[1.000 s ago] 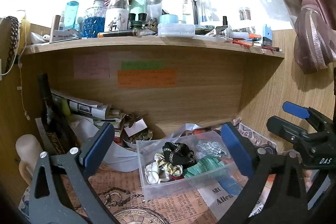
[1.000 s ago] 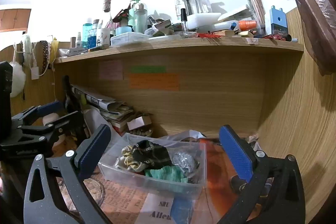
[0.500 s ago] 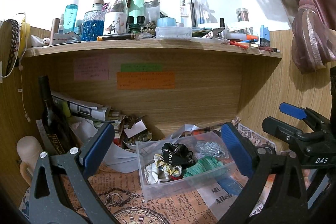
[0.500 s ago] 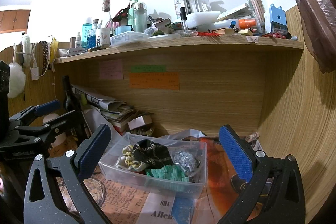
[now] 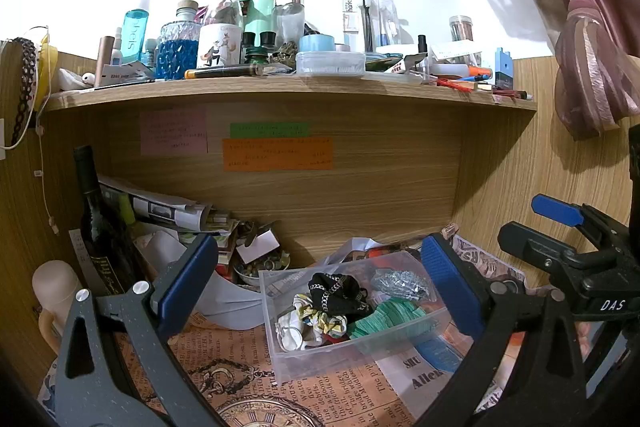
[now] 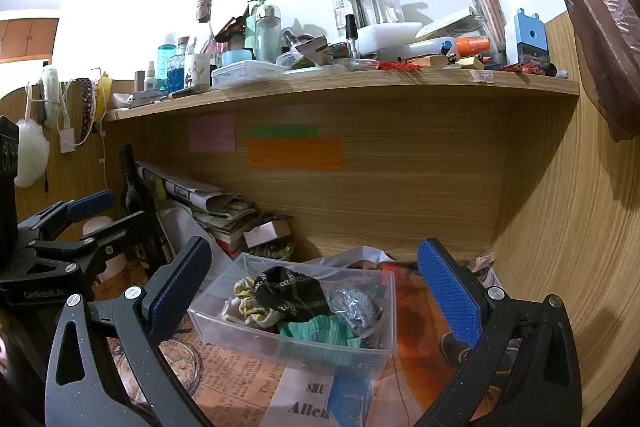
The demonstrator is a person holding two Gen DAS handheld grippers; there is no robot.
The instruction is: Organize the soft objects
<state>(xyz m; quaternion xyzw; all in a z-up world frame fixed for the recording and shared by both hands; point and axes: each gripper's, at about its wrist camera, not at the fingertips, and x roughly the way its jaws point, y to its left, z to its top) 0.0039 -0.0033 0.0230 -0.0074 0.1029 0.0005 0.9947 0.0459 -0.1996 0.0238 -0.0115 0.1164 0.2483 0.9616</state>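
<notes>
- Left wrist view: the left gripper hangs with jaws wide and empty above the clear bin on the counter; a black scrunchie, green scrunchie and white scrunchie lie inside.
- Right wrist view: the right gripper has jaws wide, holding nothing, with the bin between and below them.

— Legible markings?
— "DAS" on the right gripper; "harks" on the blister pack; "Alle" on the white paper; sticky notes unreadable.
</notes>
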